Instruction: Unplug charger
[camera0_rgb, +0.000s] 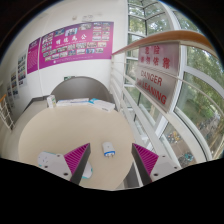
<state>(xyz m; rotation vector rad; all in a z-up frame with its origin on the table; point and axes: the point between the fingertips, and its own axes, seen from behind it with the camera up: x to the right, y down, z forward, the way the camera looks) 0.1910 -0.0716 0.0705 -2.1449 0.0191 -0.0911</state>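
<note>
Glazed wall (190, 95) runs down one side, trees outside; a red sign (157, 72) with white lettering hangs against it. Far wall carries a long magenta poster board (72, 45).

Round pale surface (55, 135) fills the near ground. A curved bench or counter (75, 92) sits beyond it.

Gripper (112, 158) held low over the near edge of the surface, fingers spread wide, nothing pinched. Pink pads (78, 157) show on the inner faces.

Small white object with a blue patch, taken to be the charger (108, 149), sits between the fingers with open gap on both sides, resting on its own support. Likely the gripper is lined up this way to close across its body and pull it out.

Flat whitish item (50, 159) lies on the surface just outside one finger; cannot identify it.

Hard to make out: the socket or strip the charger sits in, any cable, and its lower part, which is cut off between the fingers.
</note>
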